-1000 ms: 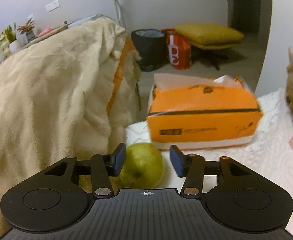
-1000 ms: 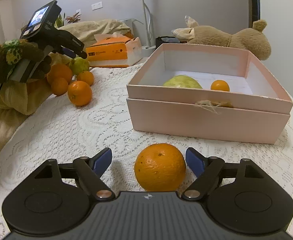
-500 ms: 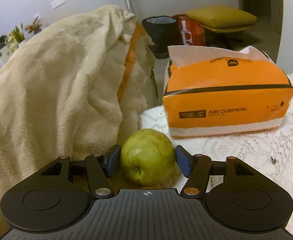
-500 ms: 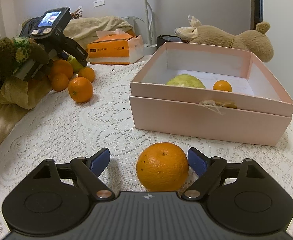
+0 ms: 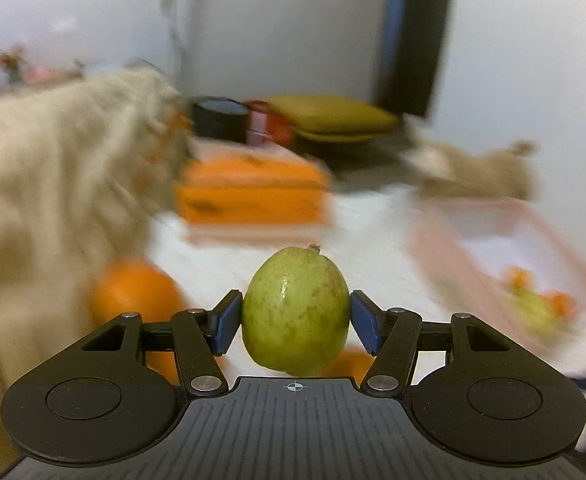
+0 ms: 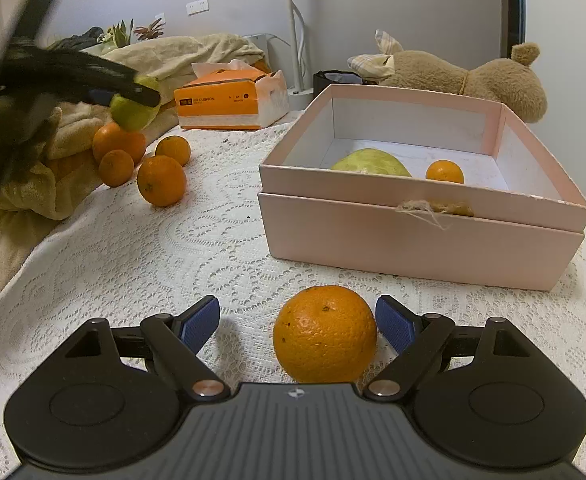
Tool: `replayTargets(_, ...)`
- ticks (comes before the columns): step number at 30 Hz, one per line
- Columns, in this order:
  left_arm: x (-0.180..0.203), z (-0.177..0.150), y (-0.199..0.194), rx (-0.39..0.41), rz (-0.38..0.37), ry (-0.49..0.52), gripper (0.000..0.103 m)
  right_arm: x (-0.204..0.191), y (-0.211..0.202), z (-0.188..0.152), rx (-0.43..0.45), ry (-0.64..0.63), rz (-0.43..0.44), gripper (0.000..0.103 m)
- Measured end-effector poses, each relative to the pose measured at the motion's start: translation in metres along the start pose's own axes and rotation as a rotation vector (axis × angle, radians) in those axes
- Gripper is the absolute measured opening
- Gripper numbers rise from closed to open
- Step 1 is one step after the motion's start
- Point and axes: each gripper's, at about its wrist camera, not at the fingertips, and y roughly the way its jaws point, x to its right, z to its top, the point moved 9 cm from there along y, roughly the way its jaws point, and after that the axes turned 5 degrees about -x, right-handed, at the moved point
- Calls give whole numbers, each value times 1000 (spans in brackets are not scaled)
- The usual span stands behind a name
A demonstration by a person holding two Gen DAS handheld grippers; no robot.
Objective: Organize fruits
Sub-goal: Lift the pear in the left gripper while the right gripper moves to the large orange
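Left gripper (image 5: 295, 322): clamped on the green guava (image 5: 295, 312) — both blue pads press its sides and the fruit hangs clear of the cloth; the right wrist view shows it (image 6: 135, 106) lifted above the cluster of oranges.
Right gripper (image 6: 298, 326): spread wide and low over the table; its jaws have just been opening, with the big orange (image 6: 325, 334) between them, near the right pad, a clear gap to the left one, no pad pressing.
Pink box (image 6: 417, 236): open-topped, just beyond the big orange; a pale green fruit (image 6: 371, 163) and a small orange (image 6: 445, 171) lie inside, most of its floor bare.
Loose oranges (image 6: 161, 180): four at the table's far left edge, against the beige blanket (image 6: 21, 196).
Lace tablecloth (image 6: 165, 252): wide bare stretch between the loose oranges and the box — open passage.
Tissue box (image 6: 229, 102): orange, at the far edge, behind the fruit cluster.
Plush toy (image 6: 465, 76): lying behind the box's back wall.
Left wrist view: background blurred.
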Motion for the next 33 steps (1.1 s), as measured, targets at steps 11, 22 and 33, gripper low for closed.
replayTargets(11,90,-95,-17,-61,-159,96,65,16,-11,4,-6,99,45,87)
replayTargets(22,87,-98,-18,-55,-178,66,65,27,-14,-4,-52,118,-22,87)
replayTargets(33,80,-106,-32,-123,-183,64,65,15,-18,-15,-48,-6,-86,87)
